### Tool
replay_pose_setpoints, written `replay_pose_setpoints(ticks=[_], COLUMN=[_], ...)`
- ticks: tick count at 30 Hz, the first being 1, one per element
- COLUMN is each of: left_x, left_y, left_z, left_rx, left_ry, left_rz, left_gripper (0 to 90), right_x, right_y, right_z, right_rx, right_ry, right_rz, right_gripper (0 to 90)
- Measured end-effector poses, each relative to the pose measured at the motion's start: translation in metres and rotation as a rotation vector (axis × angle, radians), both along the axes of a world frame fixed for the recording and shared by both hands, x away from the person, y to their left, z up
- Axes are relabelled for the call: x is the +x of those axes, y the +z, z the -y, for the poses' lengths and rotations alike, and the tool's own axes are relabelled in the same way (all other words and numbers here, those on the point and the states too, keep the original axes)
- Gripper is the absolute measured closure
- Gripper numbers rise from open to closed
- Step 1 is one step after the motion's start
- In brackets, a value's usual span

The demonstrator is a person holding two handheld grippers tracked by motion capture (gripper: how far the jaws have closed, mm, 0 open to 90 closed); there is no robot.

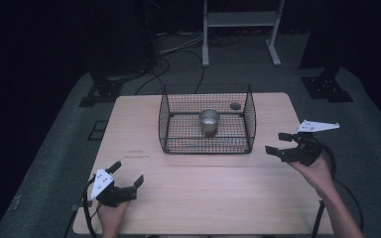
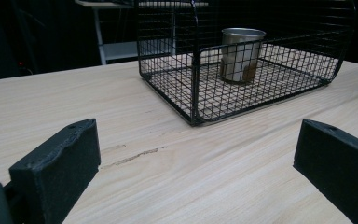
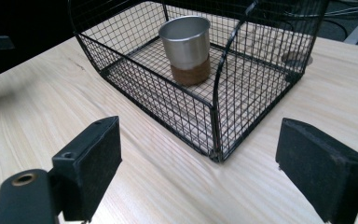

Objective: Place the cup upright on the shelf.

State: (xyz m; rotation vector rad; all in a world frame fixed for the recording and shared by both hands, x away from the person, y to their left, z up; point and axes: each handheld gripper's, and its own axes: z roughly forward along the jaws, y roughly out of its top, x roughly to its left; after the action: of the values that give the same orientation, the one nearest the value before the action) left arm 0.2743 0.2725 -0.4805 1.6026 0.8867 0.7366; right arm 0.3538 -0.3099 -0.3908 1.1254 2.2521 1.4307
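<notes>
While it stands upright on the mesh floor inside the black wire basket (image 1: 166,119), the small round metal cup with a brown band around its base (image 1: 209,121) sits near the basket's middle, apart from every wall. Seen from the right gripper view, the cup (image 3: 186,46) rests behind the basket's near corner (image 3: 216,140); in the left gripper view the cup (image 2: 240,53) shows through the basket's mesh side (image 2: 168,88). Just beyond the basket's far right corner, a small dark round object (image 1: 235,105) lies on the pale wooden bench (image 1: 203,188). To the basket's right, near the bench edge, the right claw (image 1: 278,144) hovers with its jaws spread wide and holds nothing. Well apart from the basket toward the near left corner of the bench, the left claw (image 1: 126,174) also has its jaws wide apart and empty. Behind the basket, past the bench, a white metal frame (image 1: 240,29) stands on the dark floor.
</notes>
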Motion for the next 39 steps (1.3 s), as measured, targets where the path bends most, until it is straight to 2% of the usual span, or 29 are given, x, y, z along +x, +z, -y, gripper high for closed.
replay_pose_setpoints(ticks=[9, 27, 39], left_x=[0.0, 0.0, -0.001], left_y=[0.0, 0.0, 0.0], left_z=[0.0, 0.0, 0.0], left_rx=[0.002, 0.001, -0.002], left_ry=[0.0, -0.003, -0.004], left_rz=[-0.003, -0.002, -0.002], left_gripper=[0.0, 0.0, 0.0], right_x=[-0.01, -0.03, -0.044], right_y=[-0.019, -0.049, -0.066], right_z=[0.01, 0.022, 0.026], right_rx=[0.012, -0.012, -0.008], right_ry=[-0.028, -0.055, -0.076], right_rz=[-0.017, -0.044, -0.034], right_gripper=[13.3, 13.3, 13.3])
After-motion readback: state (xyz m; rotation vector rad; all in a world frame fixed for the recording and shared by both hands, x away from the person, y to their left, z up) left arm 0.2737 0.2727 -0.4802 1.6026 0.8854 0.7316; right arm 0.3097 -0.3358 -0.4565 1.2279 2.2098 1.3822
